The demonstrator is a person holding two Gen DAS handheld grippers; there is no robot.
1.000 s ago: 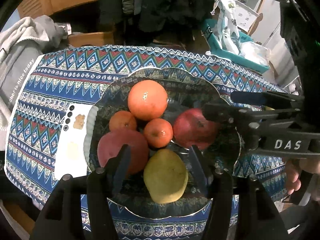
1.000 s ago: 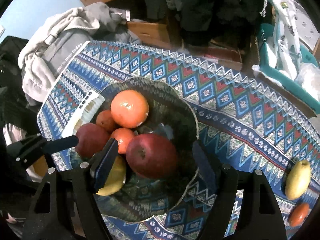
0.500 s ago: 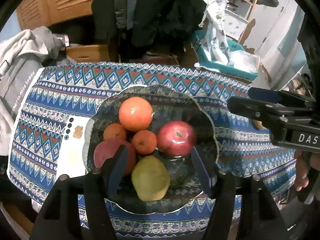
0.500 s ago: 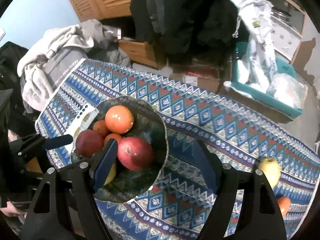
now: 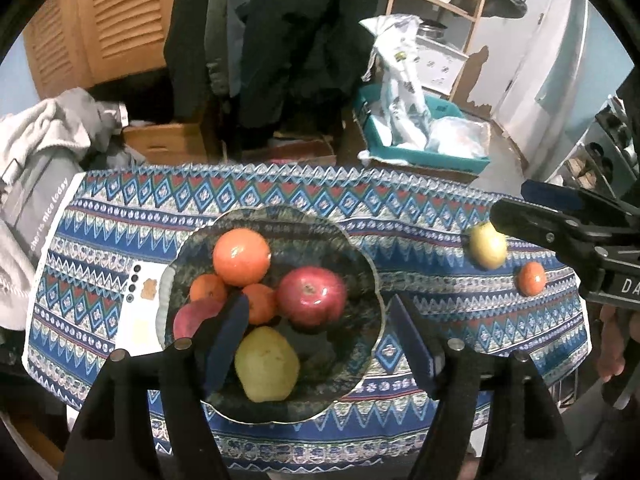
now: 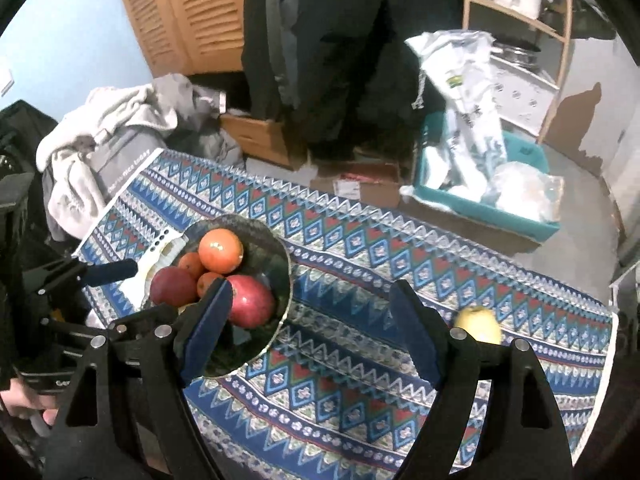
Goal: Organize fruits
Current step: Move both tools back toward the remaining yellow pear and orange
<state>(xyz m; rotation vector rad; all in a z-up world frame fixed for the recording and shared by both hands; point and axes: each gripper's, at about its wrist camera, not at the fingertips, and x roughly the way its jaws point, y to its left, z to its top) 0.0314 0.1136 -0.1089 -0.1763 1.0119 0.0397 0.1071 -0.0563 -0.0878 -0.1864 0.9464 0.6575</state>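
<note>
Both grippers are seen up close, the left gripper (image 5: 316, 340) and the right gripper (image 6: 310, 330) — their jaws are opening and nothing is held. Past them, fruits are piled in the bowl (image 5: 360, 256) on the desk (image 5: 420, 216). Farther right, a yellow fruit (image 5: 487, 246) and a small orange (image 5: 531, 278) are left on the cloth — apart from the bowl.

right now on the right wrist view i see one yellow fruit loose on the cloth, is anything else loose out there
Observer: Yes. The left wrist view shows a small orange fruit on the cloth beside the yellow fruit, not touching it.
Operator: ok and the bowl, just red and orange fruit in it
Observer: No. A yellow pear also lies in the bowl, at its near side, almost hidden in your view.
</note>
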